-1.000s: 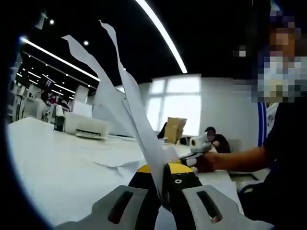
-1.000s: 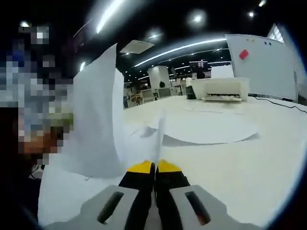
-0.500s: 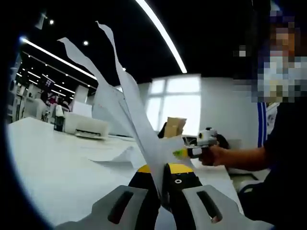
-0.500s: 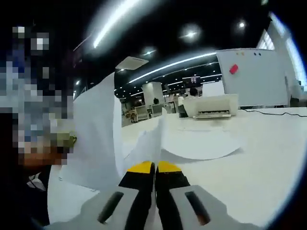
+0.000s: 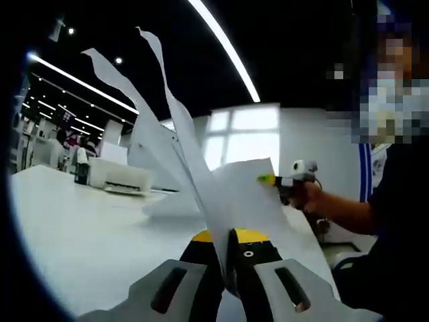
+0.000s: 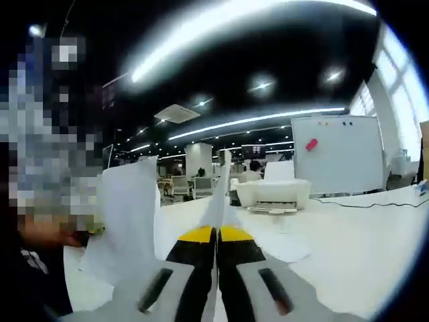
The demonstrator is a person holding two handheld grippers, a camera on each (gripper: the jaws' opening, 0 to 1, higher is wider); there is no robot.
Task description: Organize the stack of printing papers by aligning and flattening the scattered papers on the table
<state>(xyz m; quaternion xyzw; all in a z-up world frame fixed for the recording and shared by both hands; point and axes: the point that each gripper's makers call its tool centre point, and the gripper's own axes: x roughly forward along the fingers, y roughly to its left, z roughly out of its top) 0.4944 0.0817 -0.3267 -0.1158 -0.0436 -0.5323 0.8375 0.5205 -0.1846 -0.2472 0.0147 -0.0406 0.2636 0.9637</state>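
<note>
Sheets up off the table now: the papers (image 5: 177,147) stand fanned and curling straight above the left gripper (image 5: 226,258), jaws pressed together on their bottom edge. Right gripper (image 6: 216,251) likewise pinches a sheet (image 6: 218,194) edge-on between its yellow tips, w/ another sheet (image 6: 127,215) bowing just left of it. Big change vs. half a sec ago: right gripper has lifted clear, seen in the left gripper view up at the far edge of a raised sheet (image 5: 244,194) instead of low near the table (image 5: 80,228). Looks like gathering, not flattening yet; edges not aligned. Printer (image 6: 271,193) sits well beyond the claws, whiteboard (image 6: 335,154) behind it.
</note>
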